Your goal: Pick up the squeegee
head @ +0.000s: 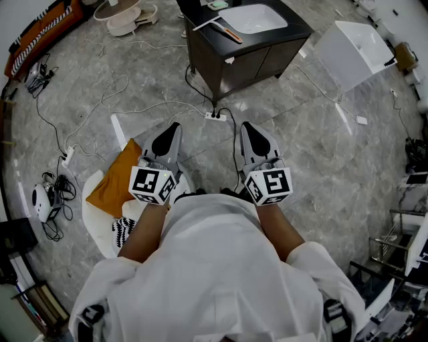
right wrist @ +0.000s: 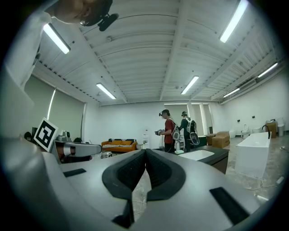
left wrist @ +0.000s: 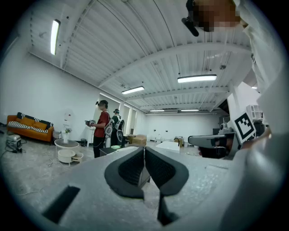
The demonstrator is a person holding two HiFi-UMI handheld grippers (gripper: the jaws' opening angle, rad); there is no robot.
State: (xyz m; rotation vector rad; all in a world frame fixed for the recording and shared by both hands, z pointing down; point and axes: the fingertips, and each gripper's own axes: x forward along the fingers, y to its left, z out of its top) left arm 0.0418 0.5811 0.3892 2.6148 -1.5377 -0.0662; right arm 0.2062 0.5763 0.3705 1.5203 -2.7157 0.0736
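One squeegee (head: 219, 27) lies beside the basin (head: 257, 19) on the dark sink cabinet (head: 254, 63), at twelve o'clock, well ahead. Left claw (head: 174, 127) and right claw (head: 246, 127) are held level, closed and empty, probably just carried until within reach.

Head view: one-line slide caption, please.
Left gripper and right gripper, both shut and empty, held level short of the dark vanity, where the squeegee lies beside the sink.
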